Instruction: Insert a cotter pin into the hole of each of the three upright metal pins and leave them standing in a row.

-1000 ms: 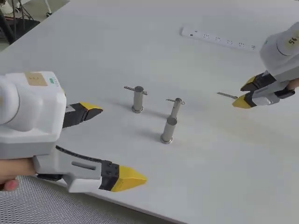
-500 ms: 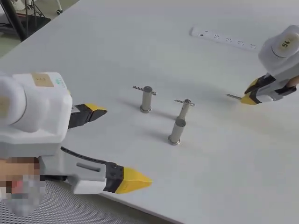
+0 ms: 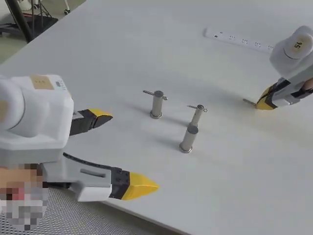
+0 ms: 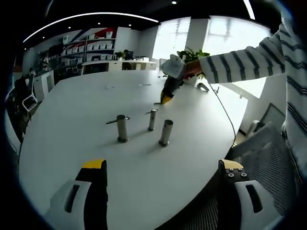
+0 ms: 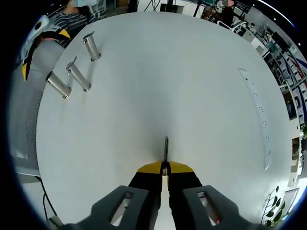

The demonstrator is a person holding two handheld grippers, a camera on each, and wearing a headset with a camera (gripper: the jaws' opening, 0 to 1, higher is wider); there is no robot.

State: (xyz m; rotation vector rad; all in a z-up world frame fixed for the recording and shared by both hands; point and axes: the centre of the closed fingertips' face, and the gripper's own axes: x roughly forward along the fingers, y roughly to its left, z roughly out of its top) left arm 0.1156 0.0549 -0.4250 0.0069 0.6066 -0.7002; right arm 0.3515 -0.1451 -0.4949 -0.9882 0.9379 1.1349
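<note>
so the right gripper (image 3: 262,104) is pinching the cotter pin (image 5: 166,148) well apart from the bare front metal pin (image 3: 188,138), left gripper (image 3: 133,151) spread wide, and I'd level the tip with that pin's hole before pushing in.

Bright, even light from ceiling strips (image 4: 248,8) and windows (image 4: 218,33) floods the white table (image 3: 146,44), leaving only faint, soft shadows beside the metal pins (image 3: 157,104), as window glare blows out and fisheye distortion bends the edges of both gripper views.
</note>
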